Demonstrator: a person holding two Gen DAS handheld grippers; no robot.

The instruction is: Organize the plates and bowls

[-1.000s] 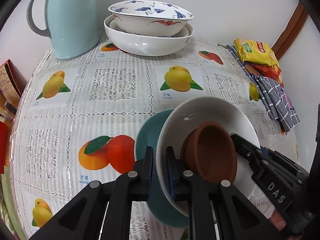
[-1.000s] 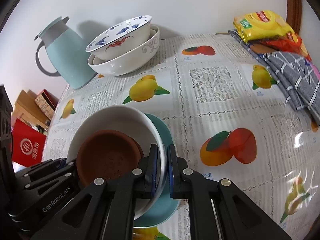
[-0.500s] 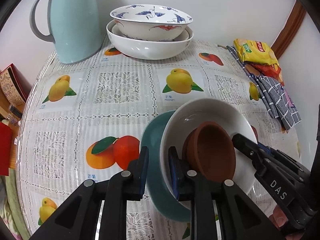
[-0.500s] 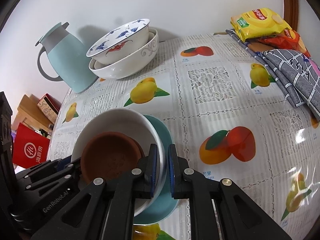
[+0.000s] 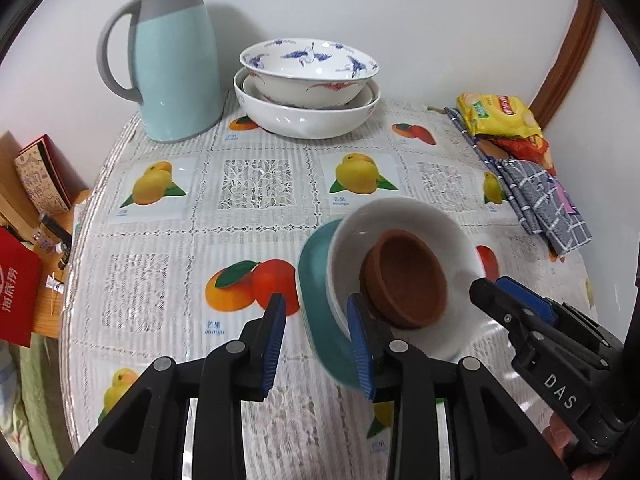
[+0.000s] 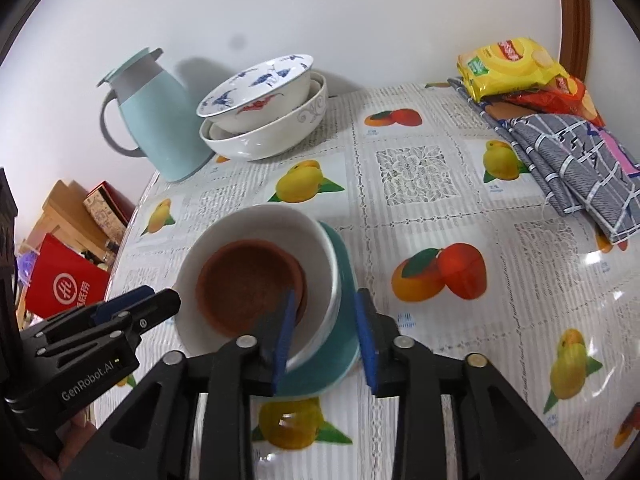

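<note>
Both grippers have let go since a second ago: then each pair of jaws pinched a side of the dish stack, and now they stand apart and are opening wider, with the rims between the pads but not pressed. The left gripper straddles the near left edge of the teal plate; the right gripper straddles the opposite edge, where the plate and the white bowl overlap.

The stack sits on the table, near its front and a little right of centre in the left view. The teal plate lies at the bottom, the white bowl rests on it pushed toward one side, and a small terracotta-brown bowl nests inside, leaning against the white wall. The white bowl looks glossy and the brown one matt.

The left view shows the teal plate as a crescent on the left of the bowl; the right view shows it on the right, broad and shallow, and catches the grey scroll pattern on the lower far bowl.

Farther back, by the wall, a blue-and-white painted bowl sits inside a larger white serving bowl, just beside a pale blue jug. Snack packets and a checked cloth lie at the far right edge.
</note>
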